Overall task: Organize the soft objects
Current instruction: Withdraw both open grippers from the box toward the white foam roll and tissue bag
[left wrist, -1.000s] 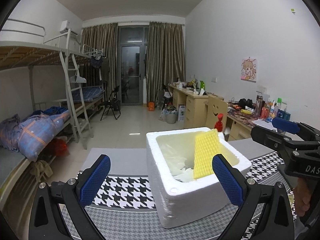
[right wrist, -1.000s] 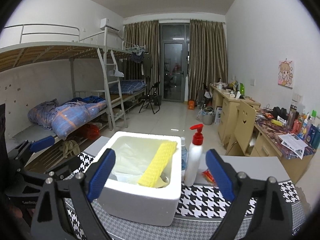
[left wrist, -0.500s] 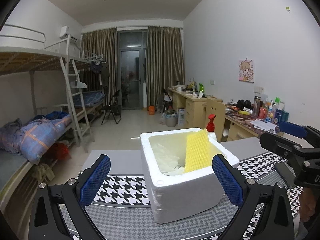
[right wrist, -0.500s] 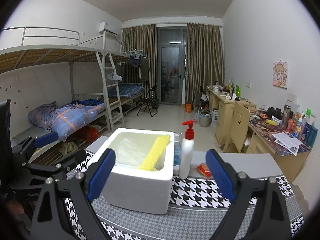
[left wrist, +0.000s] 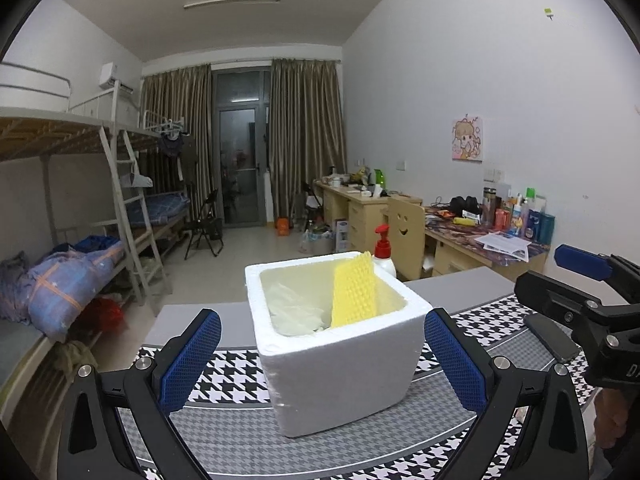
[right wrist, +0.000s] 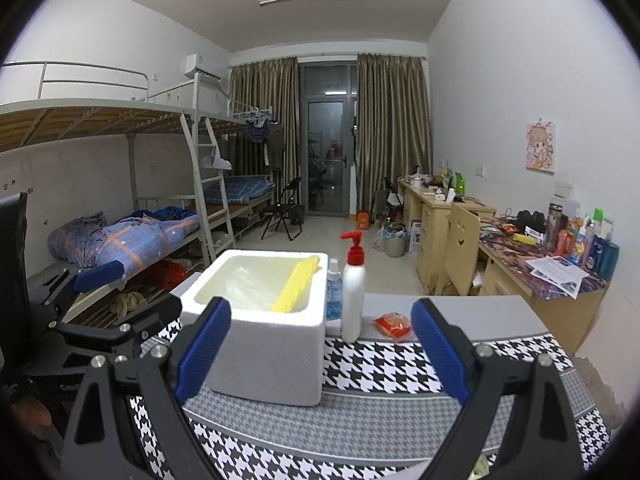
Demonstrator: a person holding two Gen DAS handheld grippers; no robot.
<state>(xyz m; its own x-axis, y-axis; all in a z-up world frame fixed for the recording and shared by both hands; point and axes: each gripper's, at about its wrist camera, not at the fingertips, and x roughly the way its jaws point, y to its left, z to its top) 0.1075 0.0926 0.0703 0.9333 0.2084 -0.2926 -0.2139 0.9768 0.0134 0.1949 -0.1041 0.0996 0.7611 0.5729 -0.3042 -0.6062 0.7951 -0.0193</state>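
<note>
Both hand-held grippers gape empty; pump bottle (right wrist: pixel 353 292) stands beside foam box (right wrist: pixel 264 364) holding sponge (right wrist: pixel 296 286).

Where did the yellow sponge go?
The yellow sponge stands on edge inside the white foam box, leaning against its right wall beside a crumpled plastic bag; the right wrist view shows it too.

Left hand-held gripper (left wrist: pixel 322 360) and right hand-held gripper (right wrist: pixel 320 354): black angular frames; silver screws; textured blue finger pads (left wrist: pixel 191 360).
</note>
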